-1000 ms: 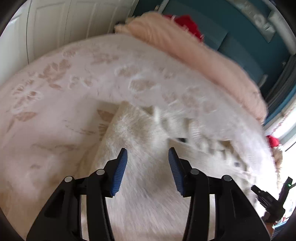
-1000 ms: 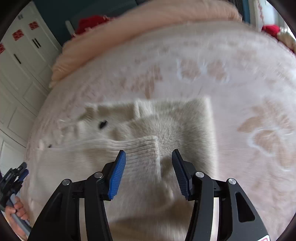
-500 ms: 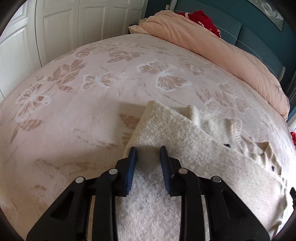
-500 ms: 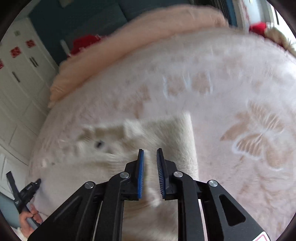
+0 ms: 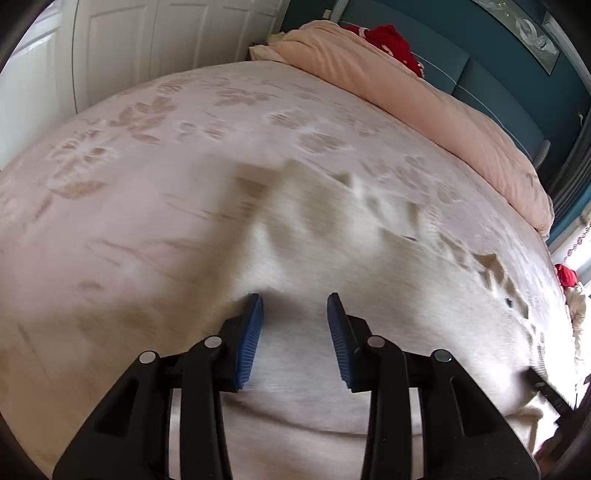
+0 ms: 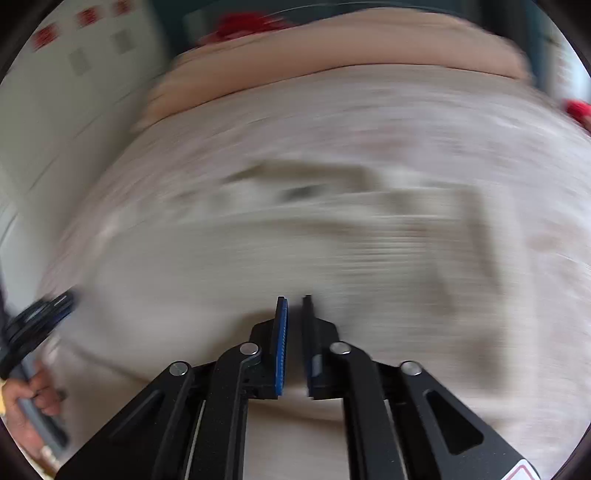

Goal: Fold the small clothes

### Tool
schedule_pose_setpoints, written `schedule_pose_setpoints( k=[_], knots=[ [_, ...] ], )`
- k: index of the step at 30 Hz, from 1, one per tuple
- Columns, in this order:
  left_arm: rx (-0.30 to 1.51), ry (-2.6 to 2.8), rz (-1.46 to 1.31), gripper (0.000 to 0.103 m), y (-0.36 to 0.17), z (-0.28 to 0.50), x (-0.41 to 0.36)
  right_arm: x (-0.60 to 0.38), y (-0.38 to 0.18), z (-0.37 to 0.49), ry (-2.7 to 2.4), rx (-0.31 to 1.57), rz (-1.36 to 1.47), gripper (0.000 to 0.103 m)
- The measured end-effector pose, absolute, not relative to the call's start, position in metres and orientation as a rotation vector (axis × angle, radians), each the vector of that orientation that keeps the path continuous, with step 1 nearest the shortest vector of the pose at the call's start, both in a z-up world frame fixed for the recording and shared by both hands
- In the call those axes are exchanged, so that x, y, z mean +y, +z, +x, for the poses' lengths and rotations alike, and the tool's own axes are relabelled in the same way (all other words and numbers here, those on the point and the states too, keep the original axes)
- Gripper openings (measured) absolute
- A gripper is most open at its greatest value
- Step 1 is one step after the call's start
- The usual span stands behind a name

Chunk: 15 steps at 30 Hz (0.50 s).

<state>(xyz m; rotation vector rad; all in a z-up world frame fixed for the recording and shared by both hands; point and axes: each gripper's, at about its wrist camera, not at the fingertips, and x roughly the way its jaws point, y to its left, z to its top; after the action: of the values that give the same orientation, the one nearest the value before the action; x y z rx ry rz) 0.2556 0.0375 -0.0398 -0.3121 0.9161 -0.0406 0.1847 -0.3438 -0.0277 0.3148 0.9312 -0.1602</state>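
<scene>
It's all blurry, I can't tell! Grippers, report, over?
Left gripper opening, nothing pinched. Right gripper shut; grip unclear. Cream sweater on bed. Nothing in the way.

Pink bedspread (image 5: 155, 229) with butterfly print covers the bed. Peach duvet (image 5: 424, 107) bunched along far edge. Red item (image 5: 388, 38) behind it. White panelled doors (image 5: 122, 51); teal wall (image 5: 517, 51).

No readable text, labels or numbers anywhere. Red squares on the far-left cupboard doors (image 6: 44, 35) are blurred; a red-edged sticker (image 6: 526, 472) near right is cut off.
</scene>
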Motion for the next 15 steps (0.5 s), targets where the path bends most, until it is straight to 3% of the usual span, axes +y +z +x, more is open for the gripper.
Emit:
schedule_pose_setpoints(
  k=[5, 7, 9, 13, 15],
  knots=[
    [0.905, -0.048, -0.229, 0.032, -0.039, 0.253, 0.029, -0.397, -0.033, 0.153, -0.201, 0.939, 0.418, 0.000],
    [0.897, -0.082, -0.264, 0.035, -0.027, 0.243, 0.029, -0.387, -0.017, 0.147, -0.201, 0.906, 0.370, 0.007],
    [0.893, -0.097, -0.274, 0.039, -0.021, 0.230, 0.032, -0.373, -0.009, 0.141, -0.177, 0.889, 0.305, 0.007],
    [0.901, -0.112, -0.258, 0.034, -0.041, 0.217, 0.042, -0.375, -0.044, 0.141, -0.214, 0.988, 0.273, 0.001],
    [0.890, -0.101, -0.279, 0.033, -0.037, 0.215, 0.045, -0.374, -0.030, 0.134, -0.235, 0.961, 0.298, 0.008]
  ],
)
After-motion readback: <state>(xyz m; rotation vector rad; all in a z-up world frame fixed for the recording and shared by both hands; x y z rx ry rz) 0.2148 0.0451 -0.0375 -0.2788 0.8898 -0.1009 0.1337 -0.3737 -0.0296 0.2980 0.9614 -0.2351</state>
